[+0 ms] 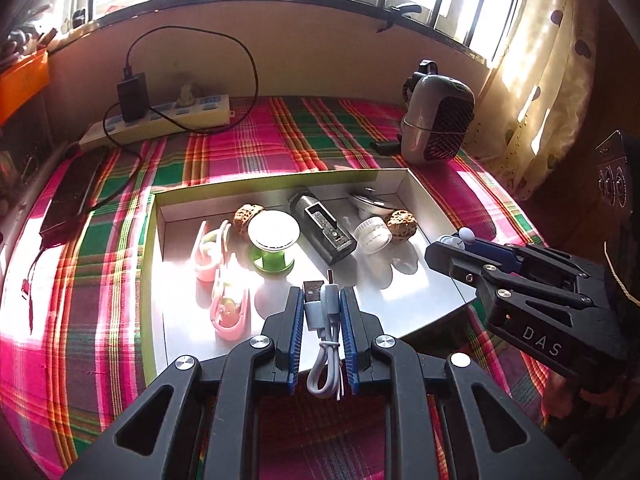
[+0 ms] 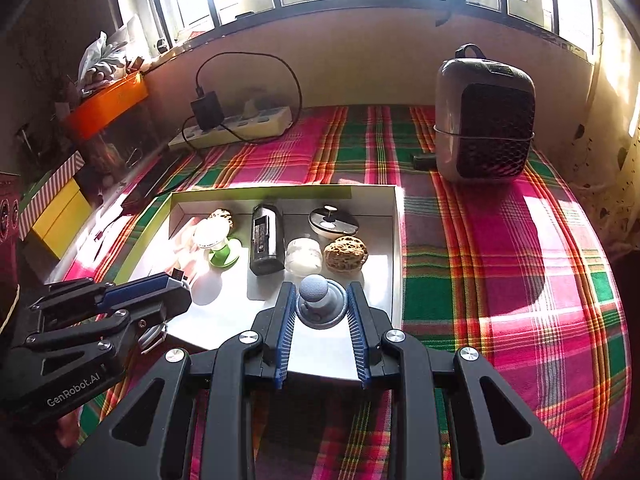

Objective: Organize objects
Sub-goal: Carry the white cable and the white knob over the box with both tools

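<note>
A shallow white box (image 1: pixel 424 204) with a green rim lies on the plaid cloth; it also shows in the right wrist view (image 2: pixel 396 240). In it lie two pink clips (image 1: pixel 212 252), a green spool (image 1: pixel 272 244), a black device (image 1: pixel 324 228), a white jar (image 1: pixel 372 234), two walnuts (image 1: pixel 402 220) and a round disc (image 2: pixel 334 222). My left gripper (image 1: pixel 322 300) is shut on a folded grey USB cable (image 1: pixel 324 320) above the box's near edge. My right gripper (image 2: pixel 322 300) is shut on a grey knob-shaped holder (image 2: pixel 320 304) above the box's near right corner.
A power strip (image 1: pixel 160 120) with a black charger and cable lies at the back left. A dark phone (image 1: pixel 72 196) lies at the left. A grey fan heater (image 2: pixel 484 120) stands at the back right. Orange and yellow boxes (image 2: pixel 60 216) stand off the left edge.
</note>
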